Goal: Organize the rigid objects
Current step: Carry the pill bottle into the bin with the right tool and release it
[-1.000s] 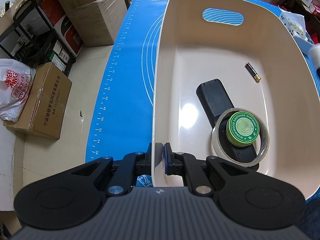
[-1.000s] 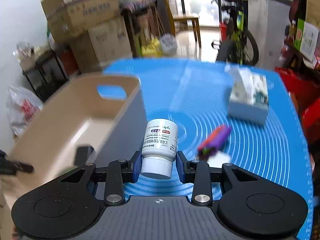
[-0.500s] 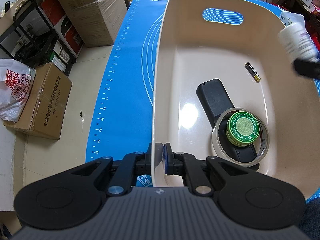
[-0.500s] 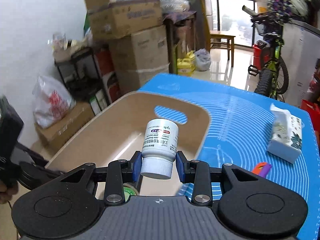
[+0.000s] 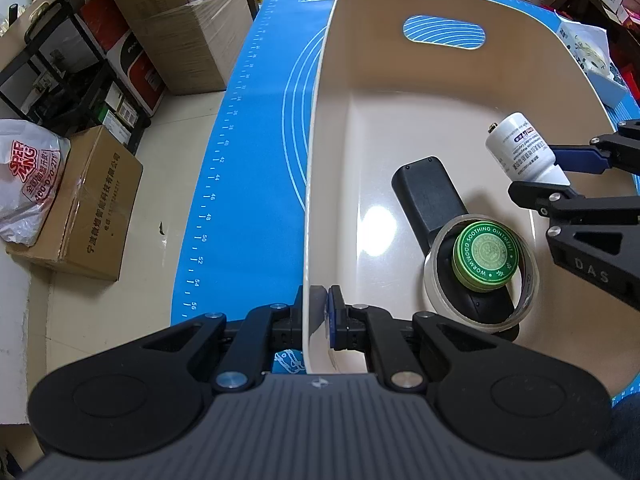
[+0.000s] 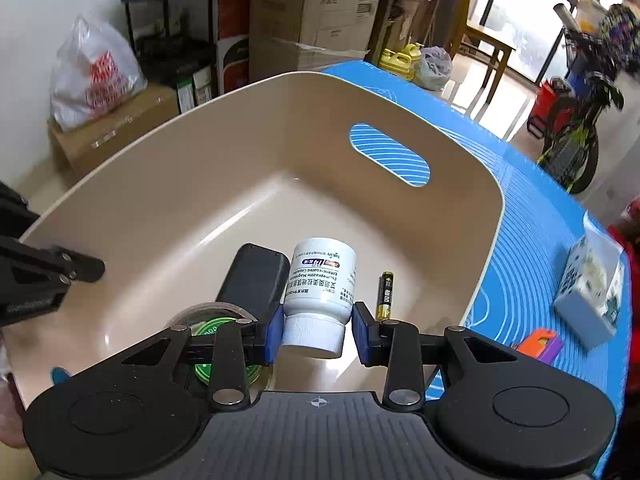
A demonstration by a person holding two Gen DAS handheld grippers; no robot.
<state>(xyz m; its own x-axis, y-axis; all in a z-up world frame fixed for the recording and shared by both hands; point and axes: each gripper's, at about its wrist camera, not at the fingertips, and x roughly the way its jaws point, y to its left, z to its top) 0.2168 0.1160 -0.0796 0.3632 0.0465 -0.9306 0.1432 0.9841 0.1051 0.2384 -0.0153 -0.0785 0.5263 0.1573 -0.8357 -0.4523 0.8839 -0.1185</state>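
Mat: I see the blue mat (image 6: 532, 248) under everything, with a few things on it outside the bin, so I judge the sorting unfinished.
Bin: The beige bin (image 5: 440, 92) sits on the mat, and part of its floor is bare, so there is room for more.
My left gripper: The left gripper (image 5: 320, 312) is clamped shut on the bin's near wall, one pad outside and one inside; I read that as steadying the bin.
My right gripper: The right gripper (image 6: 316, 330) grips the white pill bottle (image 6: 320, 280) near its ribbed cap, base pointing away from me. It hangs over the inside of the bin, above the floor, not set down.
Tissue box: A tissue box (image 6: 592, 296) lies on the mat well outside the bin; whether it counts as rigid I can't say.
Remote: A black remote (image 5: 432, 196) already lies in the bin.
Tape roll: A tape roll (image 5: 480, 276) rests over the remote's near end.
Ointment tin: A green ointment tin (image 5: 486, 252) sits inside the tape ring.
Small toy-like piece: An orange and purple piece (image 6: 540, 344) lies on the mat beside the tissue box; I'd expect it to go next.
Battery: A battery (image 6: 386, 288) lies on the bin floor, just beside the bottle from my right camera.
Progress: Four things in, the bottle about to be the fifth once I release it.
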